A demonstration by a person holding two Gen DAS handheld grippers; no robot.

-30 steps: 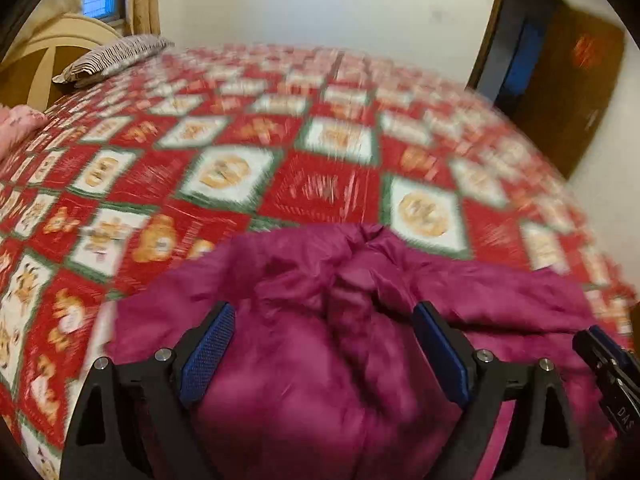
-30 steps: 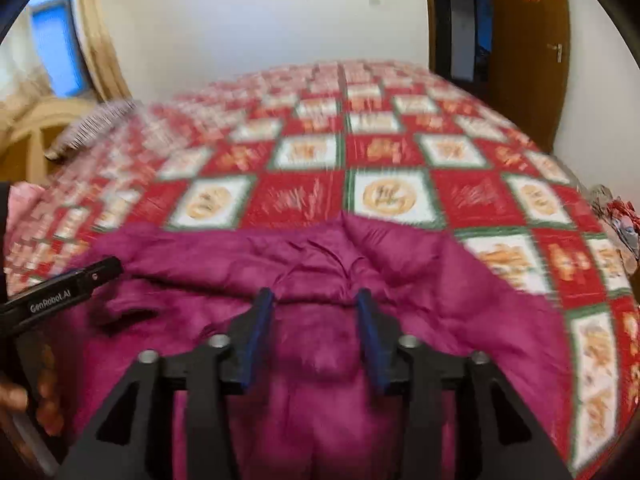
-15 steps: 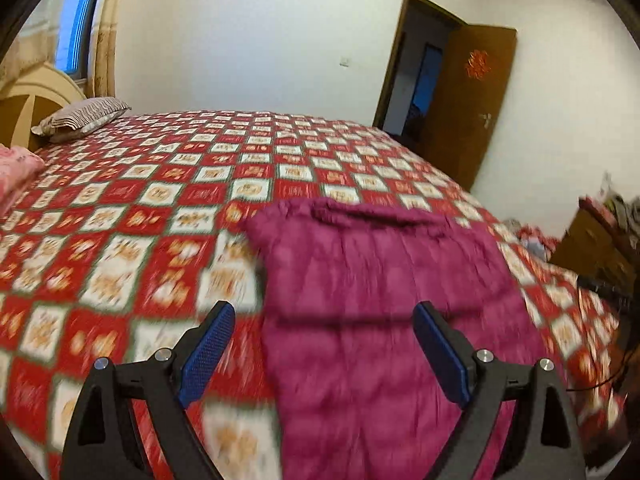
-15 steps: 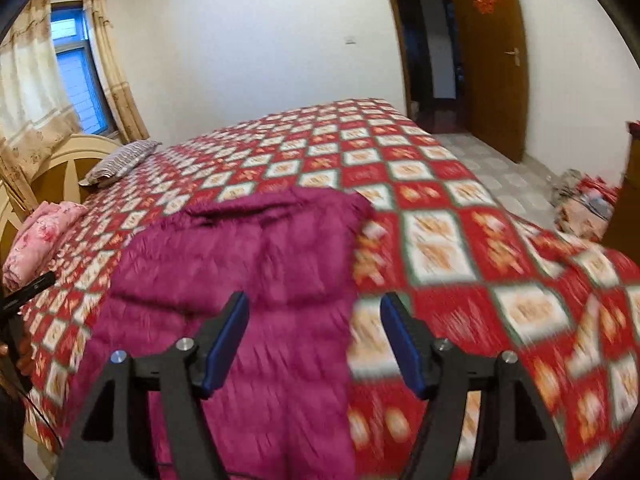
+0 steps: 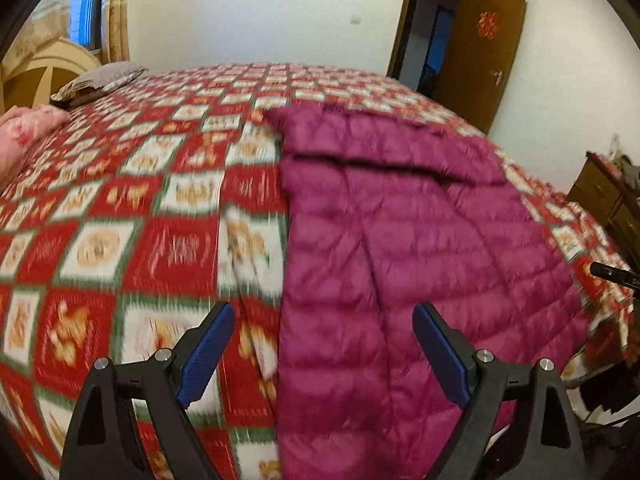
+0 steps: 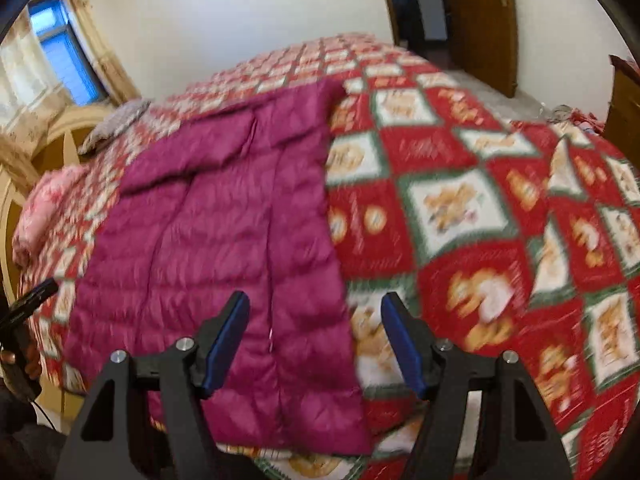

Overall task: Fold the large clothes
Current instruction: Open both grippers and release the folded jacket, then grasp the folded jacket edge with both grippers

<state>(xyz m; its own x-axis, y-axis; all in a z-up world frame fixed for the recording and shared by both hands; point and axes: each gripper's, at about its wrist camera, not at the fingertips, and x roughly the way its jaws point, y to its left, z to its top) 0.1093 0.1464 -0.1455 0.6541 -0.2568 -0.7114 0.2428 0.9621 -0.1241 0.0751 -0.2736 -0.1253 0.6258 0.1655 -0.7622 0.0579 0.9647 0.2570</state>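
A magenta quilted down jacket [image 5: 400, 248] lies flat on the bed, folded into a long rectangle running away from me; it also shows in the right wrist view [image 6: 224, 232]. My left gripper [image 5: 324, 324] is open and empty, hovering above the jacket's near left edge. My right gripper [image 6: 316, 320] is open and empty, hovering above the jacket's near right edge. Each gripper's tip shows at the border of the other view.
The bed has a red, white and green checked bedspread [image 5: 140, 220]. A striped pillow [image 5: 100, 82] and pink bedding [image 5: 24, 132] lie by the headboard. A wooden door [image 5: 476, 52] stands open at the far right, and a wooden cabinet [image 5: 608, 196] stands beside the bed.
Both grippers have pulled back from the jacket and apart. The right gripper opened and let go of the fabric. The jacket now lies flat and folded lengthwise instead of bunched.
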